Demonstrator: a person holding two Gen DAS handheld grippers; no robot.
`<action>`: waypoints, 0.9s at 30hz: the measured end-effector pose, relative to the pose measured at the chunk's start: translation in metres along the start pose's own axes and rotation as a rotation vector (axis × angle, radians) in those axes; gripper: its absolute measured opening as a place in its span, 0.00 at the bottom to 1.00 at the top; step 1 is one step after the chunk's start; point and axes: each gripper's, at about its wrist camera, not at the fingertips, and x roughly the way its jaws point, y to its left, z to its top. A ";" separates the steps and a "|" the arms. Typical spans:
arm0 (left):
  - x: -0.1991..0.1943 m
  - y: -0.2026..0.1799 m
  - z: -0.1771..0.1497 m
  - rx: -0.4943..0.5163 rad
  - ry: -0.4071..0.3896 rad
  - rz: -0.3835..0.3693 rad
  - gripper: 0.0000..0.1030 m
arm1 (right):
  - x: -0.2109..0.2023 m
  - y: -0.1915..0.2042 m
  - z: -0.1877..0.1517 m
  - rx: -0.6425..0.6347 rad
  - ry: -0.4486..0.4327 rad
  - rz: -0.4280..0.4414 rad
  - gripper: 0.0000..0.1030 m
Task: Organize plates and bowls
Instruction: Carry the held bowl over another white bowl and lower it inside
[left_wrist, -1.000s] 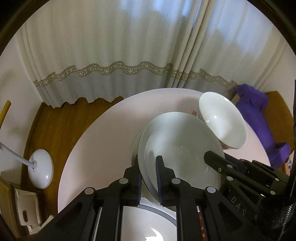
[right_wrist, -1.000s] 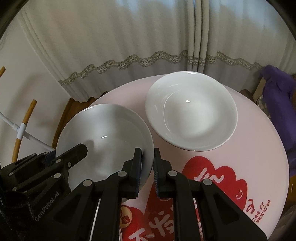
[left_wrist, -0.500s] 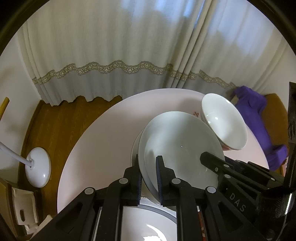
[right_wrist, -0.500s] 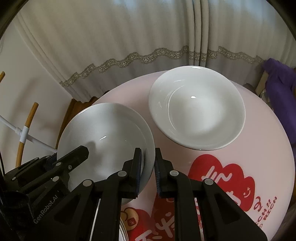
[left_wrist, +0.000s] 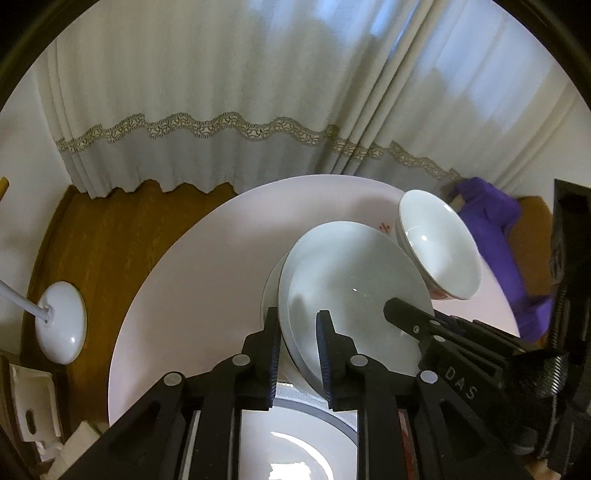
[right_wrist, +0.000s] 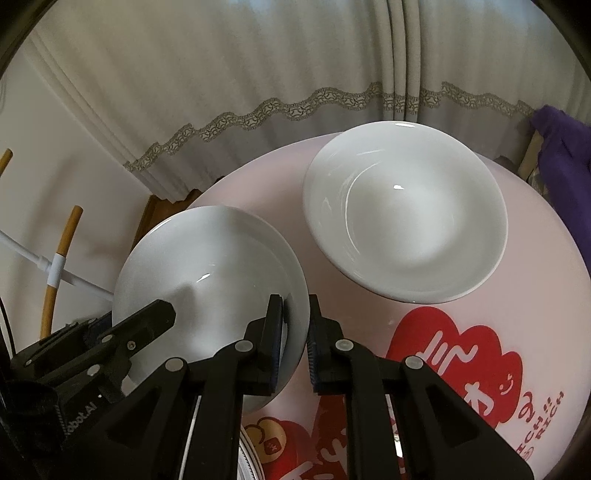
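Both grippers hold one white plate (left_wrist: 354, 291) by its rim, lifted above the round pink table (left_wrist: 207, 266). My left gripper (left_wrist: 298, 332) is shut on its near left edge. My right gripper (right_wrist: 295, 325) is shut on the right edge of the same plate (right_wrist: 207, 266). A white bowl (right_wrist: 404, 221) stands on the table beyond the plate; it also shows in the left wrist view (left_wrist: 437, 247). Another plate edge (left_wrist: 271, 284) shows just under the held plate. A grey-rimmed plate (left_wrist: 295, 443) lies below my left gripper.
The table carries a red and white printed mat (right_wrist: 454, 365). A purple cloth (left_wrist: 498, 236) lies on a chair at the right. A white lamp base (left_wrist: 61, 321) stands on the wooden floor at the left. Curtains (left_wrist: 258, 110) hang behind the table.
Both grippers have risen and tilted a little with the plate between them. The bowl has not moved on the table.
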 end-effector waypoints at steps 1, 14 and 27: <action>-0.003 0.001 -0.001 0.001 -0.005 0.001 0.17 | -0.001 0.000 0.000 -0.001 -0.003 -0.002 0.11; -0.006 0.012 -0.002 -0.029 0.011 0.036 0.26 | -0.004 0.006 -0.003 0.003 -0.011 -0.013 0.15; 0.001 0.011 0.006 -0.029 0.027 0.030 0.34 | -0.018 0.001 -0.006 0.019 -0.025 0.006 0.16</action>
